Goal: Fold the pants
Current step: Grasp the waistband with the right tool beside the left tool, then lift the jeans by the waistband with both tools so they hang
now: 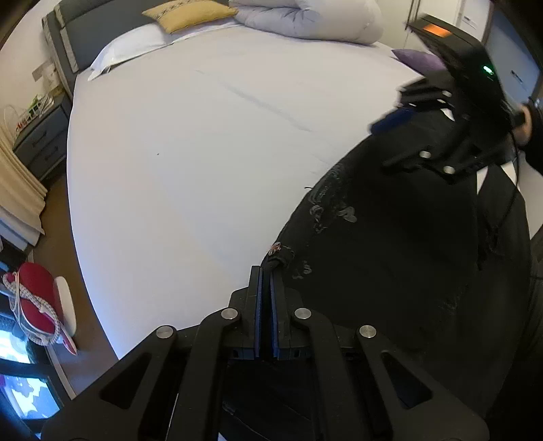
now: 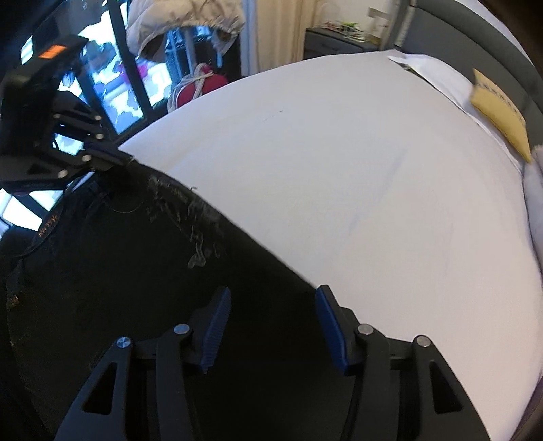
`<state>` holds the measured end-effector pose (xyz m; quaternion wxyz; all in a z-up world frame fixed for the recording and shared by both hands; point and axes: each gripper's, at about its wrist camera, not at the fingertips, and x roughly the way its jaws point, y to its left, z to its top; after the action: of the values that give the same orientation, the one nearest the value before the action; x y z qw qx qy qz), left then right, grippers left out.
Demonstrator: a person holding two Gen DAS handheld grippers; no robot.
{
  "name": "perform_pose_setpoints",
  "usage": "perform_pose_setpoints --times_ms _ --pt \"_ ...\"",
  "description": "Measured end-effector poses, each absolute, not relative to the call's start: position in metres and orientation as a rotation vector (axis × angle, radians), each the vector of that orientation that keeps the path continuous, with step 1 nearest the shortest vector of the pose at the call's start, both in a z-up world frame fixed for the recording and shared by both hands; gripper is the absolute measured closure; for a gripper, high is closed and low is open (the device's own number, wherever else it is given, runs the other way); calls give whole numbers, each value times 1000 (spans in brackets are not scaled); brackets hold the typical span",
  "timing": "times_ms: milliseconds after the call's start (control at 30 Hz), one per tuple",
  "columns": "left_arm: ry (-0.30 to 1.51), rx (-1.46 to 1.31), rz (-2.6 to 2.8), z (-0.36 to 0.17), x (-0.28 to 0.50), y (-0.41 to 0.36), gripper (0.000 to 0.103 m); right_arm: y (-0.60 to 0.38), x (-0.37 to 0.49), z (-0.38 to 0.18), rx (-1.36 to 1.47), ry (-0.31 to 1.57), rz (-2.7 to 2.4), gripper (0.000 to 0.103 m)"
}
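Black pants [image 1: 390, 257] with pale embroidery lie on the white bed sheet [image 1: 190, 163], at its near right part. My left gripper [image 1: 265, 271] is shut on a corner of the pants' waistband, where a small tab shows. In the right wrist view the pants [image 2: 142, 278] fill the lower left. My right gripper [image 2: 271, 298] is open, its blue-padded fingers over the pants' edge, gripping nothing. The right gripper also shows in the left wrist view [image 1: 404, 112], above the pants' far end. The left gripper shows in the right wrist view [image 2: 115, 159], at the pants' far corner.
A yellow pillow [image 1: 188, 13], white pillow [image 1: 132, 47] and rolled duvet [image 1: 312, 17] lie at the bed's head. A grey nightstand [image 1: 44, 139] stands left. A red item with rope [image 1: 34, 302] is on the floor. A purple cushion [image 1: 417, 57] lies far right.
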<state>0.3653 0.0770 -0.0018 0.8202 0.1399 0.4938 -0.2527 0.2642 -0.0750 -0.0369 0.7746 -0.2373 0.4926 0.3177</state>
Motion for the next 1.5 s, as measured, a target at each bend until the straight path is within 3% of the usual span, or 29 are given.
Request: perform_pose_setpoints --times_ms 233,400,500,1067,1500 --pt "1031 275 -545 7 335 75 100 -44 274 -48 -653 1129 740 49" --pt "1018 259 -551 14 303 83 100 -41 280 -55 -631 1174 740 85" --pt "1014 242 -548 9 299 82 100 -42 273 -49 -598 1167 735 93" --pt "982 180 -522 27 222 95 100 -34 204 -22 -132 1102 754 96" --pt "1025 329 -558 27 98 69 100 -11 14 -19 -738 944 827 96"
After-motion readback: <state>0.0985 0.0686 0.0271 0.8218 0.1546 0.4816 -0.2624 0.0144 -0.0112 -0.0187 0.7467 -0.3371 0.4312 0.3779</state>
